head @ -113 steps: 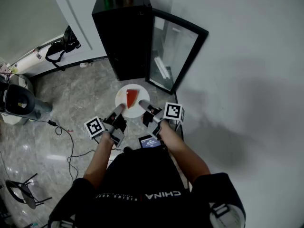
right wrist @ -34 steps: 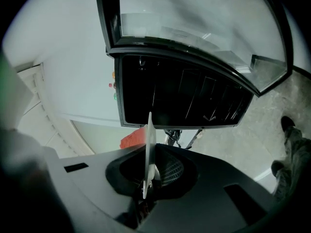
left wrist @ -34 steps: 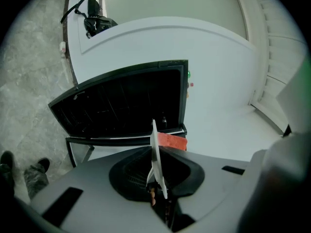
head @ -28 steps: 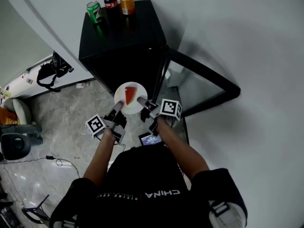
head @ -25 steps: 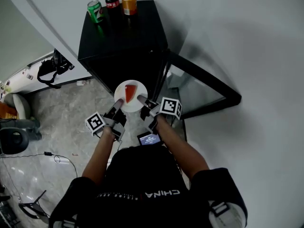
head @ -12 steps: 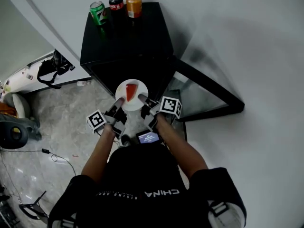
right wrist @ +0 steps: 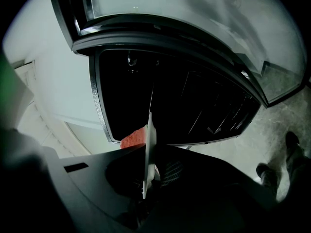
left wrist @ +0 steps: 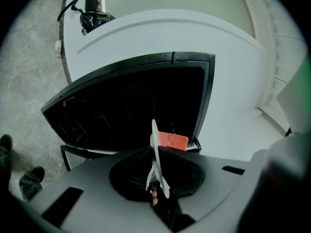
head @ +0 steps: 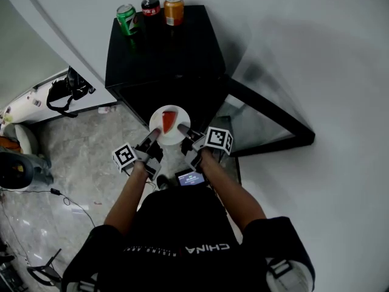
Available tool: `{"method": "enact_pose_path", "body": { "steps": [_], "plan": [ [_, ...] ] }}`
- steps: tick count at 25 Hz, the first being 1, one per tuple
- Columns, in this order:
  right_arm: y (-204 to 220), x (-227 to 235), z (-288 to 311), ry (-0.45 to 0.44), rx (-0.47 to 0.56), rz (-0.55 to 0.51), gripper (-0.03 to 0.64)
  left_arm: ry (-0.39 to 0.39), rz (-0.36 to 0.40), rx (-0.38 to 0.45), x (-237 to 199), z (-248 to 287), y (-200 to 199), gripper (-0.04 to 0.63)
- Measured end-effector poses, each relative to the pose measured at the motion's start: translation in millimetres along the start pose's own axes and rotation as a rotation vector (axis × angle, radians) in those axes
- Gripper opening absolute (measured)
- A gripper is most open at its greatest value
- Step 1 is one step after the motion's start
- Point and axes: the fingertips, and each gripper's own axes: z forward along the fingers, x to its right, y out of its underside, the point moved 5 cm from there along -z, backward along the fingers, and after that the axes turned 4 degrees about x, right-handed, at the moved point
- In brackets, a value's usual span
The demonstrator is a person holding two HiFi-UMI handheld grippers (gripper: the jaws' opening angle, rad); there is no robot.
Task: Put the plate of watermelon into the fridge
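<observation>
**Plate at the fridge mouth, held at two points on its rim**

Head view: the left gripper [head: 152, 140] and right gripper [head: 184, 131] each clamp the near edge of the plate [head: 156, 120]. The watermelon [head: 168, 121] lies just past both sets of fingertips. The fridge [head: 161, 53] stands ahead of the fingers, with its door [head: 267, 123] open on the right gripper's side. Count: one plate, one slice, one fridge. On top of it are two cans, a green can [head: 126, 18] and an orange can [head: 174, 8], and one bottle [head: 150, 3].

Left gripper view: the jaws are closed on the plate rim, which shows edge-on. The slice is beyond the fingers and the dark shelved interior is straight ahead.

Right gripper view: the jaws are likewise clenched on the rim. The slice is beyond them, with the open cavity ahead.

Judgement: this is the insertion step. Advance both grippers together at equal height so the plate stays flat and the slice does not slide. Clear the door frame, and seat the plate on a shelf before letting go.
</observation>
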Motion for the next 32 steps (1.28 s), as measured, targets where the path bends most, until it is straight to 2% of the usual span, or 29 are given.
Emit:
{"method": "enact_pose_path", "body": {
  "steps": [13,32],
  "plan": [
    [-10,30,18,0.016,-0.002,0.014,0.031,-0.04,-0.022,0.034,-33,13,-5,0.043],
    [-57,114,99,0.042,0.051,-0.005,0.031,-0.073,-0.062,0.161,-136,73,-47,0.038]
  ]
}}
